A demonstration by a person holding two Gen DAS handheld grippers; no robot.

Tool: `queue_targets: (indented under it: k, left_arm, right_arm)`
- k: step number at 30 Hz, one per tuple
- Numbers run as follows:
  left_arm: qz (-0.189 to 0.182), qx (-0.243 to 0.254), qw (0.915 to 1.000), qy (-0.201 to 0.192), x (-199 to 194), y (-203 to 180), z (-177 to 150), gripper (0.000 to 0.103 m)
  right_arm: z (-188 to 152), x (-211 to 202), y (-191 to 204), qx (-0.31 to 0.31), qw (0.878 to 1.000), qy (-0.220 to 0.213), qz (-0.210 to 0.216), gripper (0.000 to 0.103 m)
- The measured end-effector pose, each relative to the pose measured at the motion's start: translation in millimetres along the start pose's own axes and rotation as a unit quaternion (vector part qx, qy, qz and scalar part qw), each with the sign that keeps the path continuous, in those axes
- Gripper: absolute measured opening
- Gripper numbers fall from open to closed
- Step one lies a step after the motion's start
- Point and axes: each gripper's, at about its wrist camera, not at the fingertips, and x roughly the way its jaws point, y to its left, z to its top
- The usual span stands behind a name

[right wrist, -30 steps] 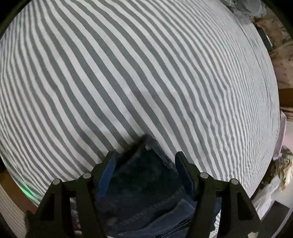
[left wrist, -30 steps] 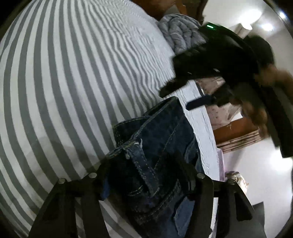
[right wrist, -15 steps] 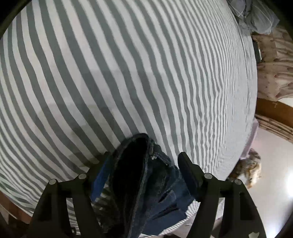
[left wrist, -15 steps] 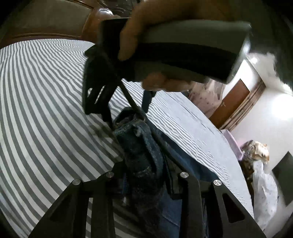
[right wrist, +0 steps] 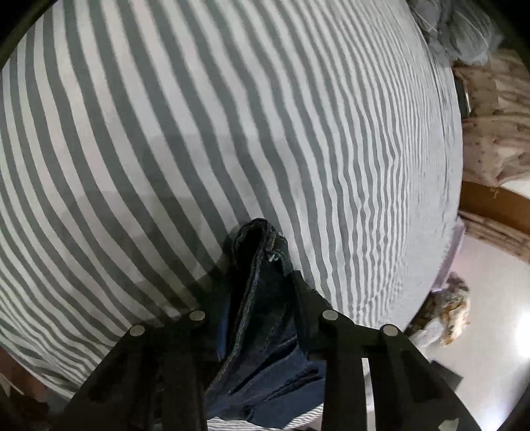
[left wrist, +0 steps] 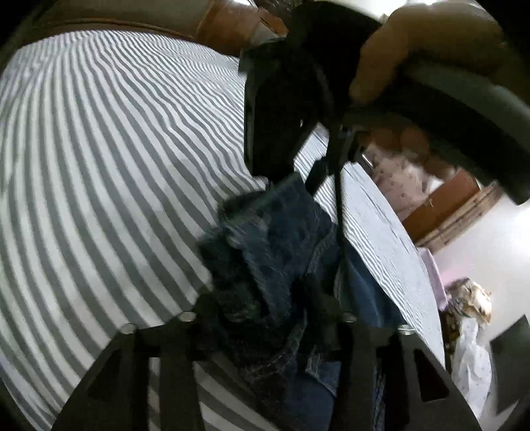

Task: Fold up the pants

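Observation:
Dark blue jeans (left wrist: 281, 238) stand bunched up on the grey-and-white striped bed sheet (left wrist: 116, 149). My left gripper (left wrist: 268, 298) has the bunch between its fingers; its jaws are opening and have spread off the denim, which still fills the gap. From above, a hand (left wrist: 414, 43) holds my right gripper (left wrist: 291, 179), its tips on the top edge of the jeans. In the right wrist view the right gripper (right wrist: 261, 285) is closing, its fingers pinching a vertical fold of the jeans (right wrist: 255, 331) above the sheet (right wrist: 232, 116).
A brown wooden headboard (left wrist: 232, 26) runs along the far end of the bed. A grey quilt (right wrist: 463, 30) and a floral cloth (right wrist: 497, 126) lie past the bed's right edge. A patterned heap (left wrist: 470, 298) sits on the floor beyond that edge.
The right gripper came in over the jeans and its fingers narrowed onto the fold. The left gripper's fingers narrowed on the bunch, then spread apart again. The jeans are gathered into a taller bunch.

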Motion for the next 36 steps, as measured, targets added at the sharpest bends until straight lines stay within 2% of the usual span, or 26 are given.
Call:
queue_targets:
  k: [2,3,4,7,11,15,18,20,23,27,29,32,36]
  left_arm:
    - [-0.002,0.022,0.9998,-0.002,-1.0,-6.2,-2.1,0.051]
    - [-0.005,0.040,0.9991,-0.013,-4.1,-11.9,-2.7,0.045]
    - [-0.013,0.059,0.9979,-0.023,-8.0,-17.9,-2.9,0.034]
    - [-0.024,0.111,0.9925,-0.046,-18.4,-35.1,-5.5,0.028]
    - [-0.046,0.144,0.9868,-0.057,-33.1,-53.3,-7.0,0.024]
    - [-0.053,0.194,0.9772,-0.067,-52.6,-88.8,-16.6,0.024]
    - [-0.057,0.229,0.9696,-0.063,-61.8,-124.2,-29.7,0.024]
    - [-0.065,0.254,0.9632,-0.060,-68.2,-148.5,-40.2,0.024]
    - [-0.076,0.294,0.9512,-0.057,-78.5,-187.1,-61.1,0.024]
    - [-0.098,0.340,0.9346,-0.039,-79.7,-239.9,-103.0,0.024]
    - [-0.106,0.366,0.9245,-0.025,-78.0,-261.2,-129.7,0.024]
    - [-0.109,0.417,0.9021,-0.010,-72.0,-289.9,-174.7,0.024]
    - [-0.122,0.475,0.8716,0.014,-63.5,-327.3,-236.1,0.024]
  right_arm:
    - [-4.9,-3.7,-8.4,0.010,1.000,-0.011,0.016,0.025]
    - [-9.3,-7.1,-14.2,0.018,0.999,-0.021,0.027,0.025]
    - [-14.4,-10.2,-19.8,0.025,0.999,-0.028,0.035,0.023]
    - [-34.7,-24.3,-47.6,0.056,0.994,-0.061,0.068,0.021]
    - [-72.7,-41.3,-89.5,0.099,0.983,-0.100,0.119,0.020]
    - [-121.6,-49.4,-132.9,0.143,0.964,-0.140,0.173,0.018]
    - [-157.3,-53.9,-149.8,0.171,0.954,-0.160,0.187,0.014]
    - [-187.8,-46.7,-176.9,0.189,0.947,-0.173,0.192,0.012]
    - [-233.4,-43.7,-204.3,0.217,0.937,-0.193,0.195,0.011]
    - [-295.9,-18.5,-245.9,0.260,0.921,-0.206,0.203,0.011]
    - [-338.5,4.5,-266.9,0.289,0.910,-0.204,0.214,0.010]
    - [-388.7,45.7,-288.5,0.334,0.891,-0.193,0.239,0.010]
    - [-449.0,104.9,-305.9,0.382,0.871,-0.181,0.250,0.010]
